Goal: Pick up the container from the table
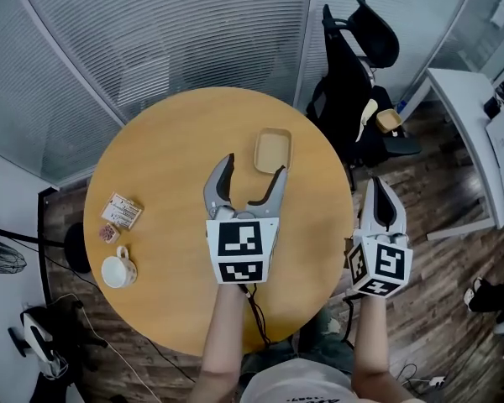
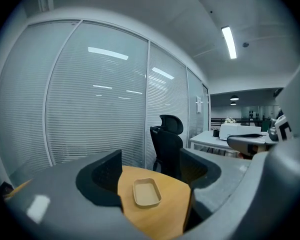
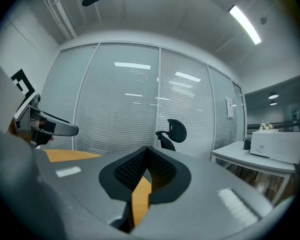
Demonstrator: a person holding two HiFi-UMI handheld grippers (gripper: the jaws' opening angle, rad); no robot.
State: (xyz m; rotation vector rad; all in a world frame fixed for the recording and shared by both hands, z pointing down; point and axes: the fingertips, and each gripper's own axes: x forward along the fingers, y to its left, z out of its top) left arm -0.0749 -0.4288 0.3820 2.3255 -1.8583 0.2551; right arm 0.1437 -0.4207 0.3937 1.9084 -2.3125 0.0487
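On the far right part of the round wooden table [image 1: 164,154], in the head view, lies the container [image 1: 273,150]: a shallow tan tray, oblong with rounded corners, and empty. The left tongs [image 1: 254,168] hover over the middle of the table, jaws spread wide and pointing away from the person, with nothing between them. The tip of their right jaw lies just beside the container's near edge; whether it touches cannot be told from here. The bare forearm behind them reaches in from the table's near edge. The right tongs [image 1: 378,185] hang off the table's right side, over the wooden floor [image 1: 437,292], jaws drawn together and pointing forward. A cup [image 1: 118,269] and a packet [image 1: 122,211] sit well apart from the container, at the table's left edge. A black chair [image 1: 353,65] stands beyond the table.

In the left gripper view, the jaws stand wide apart and hold nothing. The container rests flat on the table ahead of them, framed in the gap and clear of both pads. The chair is behind it, before slatted blinds.

In the right gripper view, the jaws meet at their tips and are empty; only a thin strip of table shows in the slit below. The left tongs show at the left edge.
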